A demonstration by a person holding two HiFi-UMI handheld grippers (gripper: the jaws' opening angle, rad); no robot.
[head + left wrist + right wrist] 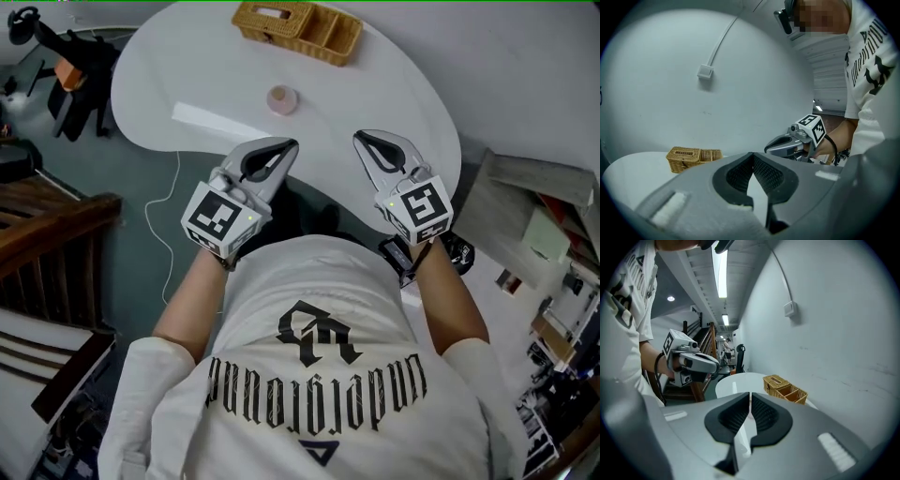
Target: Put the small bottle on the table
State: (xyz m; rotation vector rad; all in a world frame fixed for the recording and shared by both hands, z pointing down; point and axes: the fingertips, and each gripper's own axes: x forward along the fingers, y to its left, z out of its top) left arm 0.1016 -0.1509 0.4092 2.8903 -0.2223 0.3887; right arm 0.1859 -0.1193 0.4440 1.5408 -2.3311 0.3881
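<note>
A small pinkish bottle, seen from above as a round cap, stands on the white table a little in front of the basket. It does not show in either gripper view. My left gripper hovers at the table's near edge, below and just right of the bottle, with its jaws shut and nothing between them. My right gripper is held level with it further right, with its jaws likewise closed on nothing. Each gripper shows in the other's view: the right gripper and the left gripper.
A wicker basket with compartments sits at the table's far edge. A white cable hangs off the near left edge to the floor. Dark equipment and wooden furniture stand to the left, with boxes and clutter on the right.
</note>
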